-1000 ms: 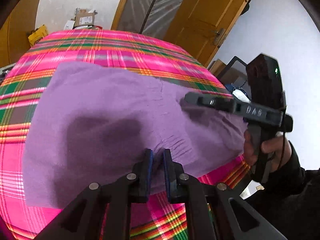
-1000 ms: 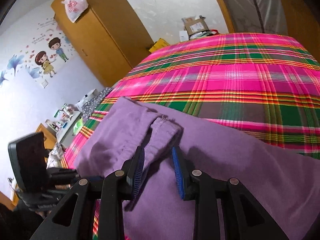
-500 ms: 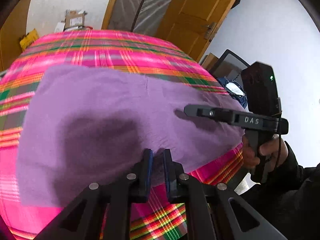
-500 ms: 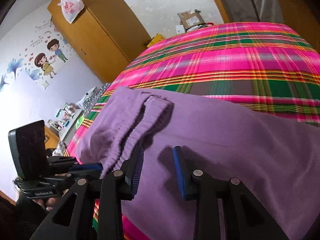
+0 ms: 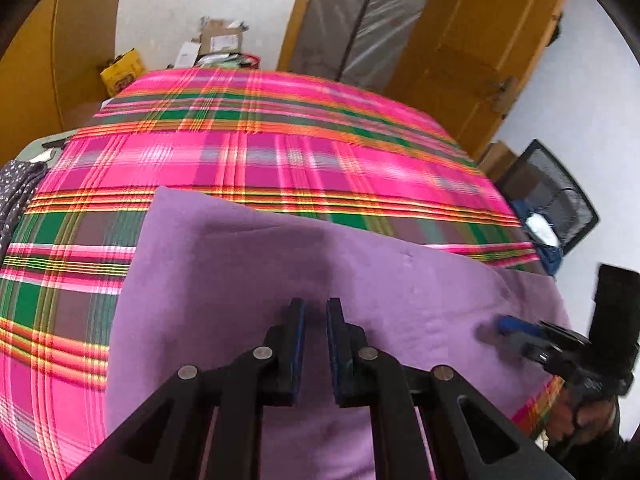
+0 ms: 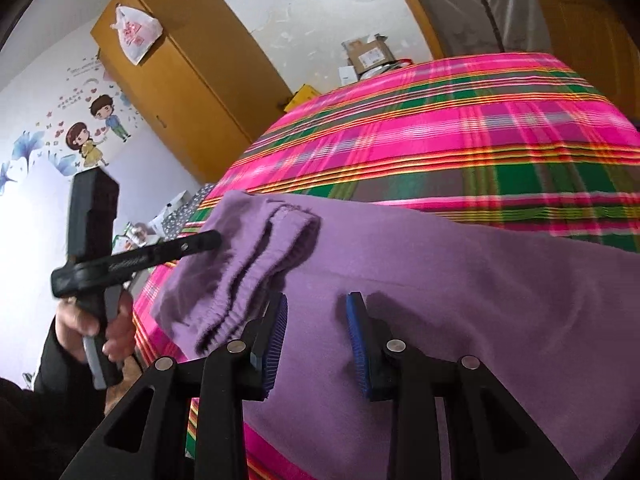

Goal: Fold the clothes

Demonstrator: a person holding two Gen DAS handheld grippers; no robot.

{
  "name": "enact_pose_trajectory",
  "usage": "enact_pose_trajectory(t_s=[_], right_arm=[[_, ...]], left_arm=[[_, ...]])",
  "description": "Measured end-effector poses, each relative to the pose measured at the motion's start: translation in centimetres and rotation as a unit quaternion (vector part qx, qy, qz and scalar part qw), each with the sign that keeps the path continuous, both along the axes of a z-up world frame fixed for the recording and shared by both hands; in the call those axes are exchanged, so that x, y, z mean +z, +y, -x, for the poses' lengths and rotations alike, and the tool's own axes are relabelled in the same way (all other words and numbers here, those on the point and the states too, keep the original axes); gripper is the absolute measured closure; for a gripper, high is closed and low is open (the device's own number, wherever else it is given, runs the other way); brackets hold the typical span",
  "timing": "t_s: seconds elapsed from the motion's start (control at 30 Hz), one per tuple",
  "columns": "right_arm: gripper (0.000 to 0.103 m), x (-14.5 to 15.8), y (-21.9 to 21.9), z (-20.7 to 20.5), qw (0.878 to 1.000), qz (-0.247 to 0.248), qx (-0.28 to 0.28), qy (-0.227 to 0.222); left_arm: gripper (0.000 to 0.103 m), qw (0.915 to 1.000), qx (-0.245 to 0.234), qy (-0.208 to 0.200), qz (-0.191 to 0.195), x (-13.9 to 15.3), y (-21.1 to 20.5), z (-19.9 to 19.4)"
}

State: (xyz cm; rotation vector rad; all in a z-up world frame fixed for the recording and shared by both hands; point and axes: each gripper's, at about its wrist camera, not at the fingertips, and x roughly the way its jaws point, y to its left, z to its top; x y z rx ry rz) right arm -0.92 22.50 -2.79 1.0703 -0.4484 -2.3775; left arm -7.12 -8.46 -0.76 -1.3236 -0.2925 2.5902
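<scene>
A purple garment lies spread on the pink plaid bed cover. In the right wrist view its gathered elastic waistband is bunched at the left end of the garment. My left gripper hovers over the cloth, pads a thin slit apart with nothing clamped. From the right wrist view the left gripper points at the waistband corner. My right gripper stands open above the cloth beside the waistband, empty. In the left wrist view the right gripper is blurred at the garment's right end.
The bed cover runs far back beyond the garment. A wooden wardrobe stands left, a door and a mesh chair right. Cardboard boxes sit behind the bed. A dotted cloth lies at the left edge.
My left gripper has moved from the garment's near edge to over its middle and risen. The right gripper has dropped lower toward the garment's right end, closer to the waistband.
</scene>
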Motion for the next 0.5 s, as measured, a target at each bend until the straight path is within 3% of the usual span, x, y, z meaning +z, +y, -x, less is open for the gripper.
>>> enact_pose_trajectory(t_s=[0.2,0.5], right_arm=[[0.071,-1.0,2.4,-0.6,0.999,-0.002,-0.032,-0.017],[0.071,-1.0,5.3,-1.9,0.998,0.002,-0.067,-0.012]], left_arm=[[0.093,0.9998,-0.005,-0.012,0.016,-1.5,0.8,1.0],[0.093,0.9997,-0.018,0.004,-0.015,0.0,1.4,-1.3]])
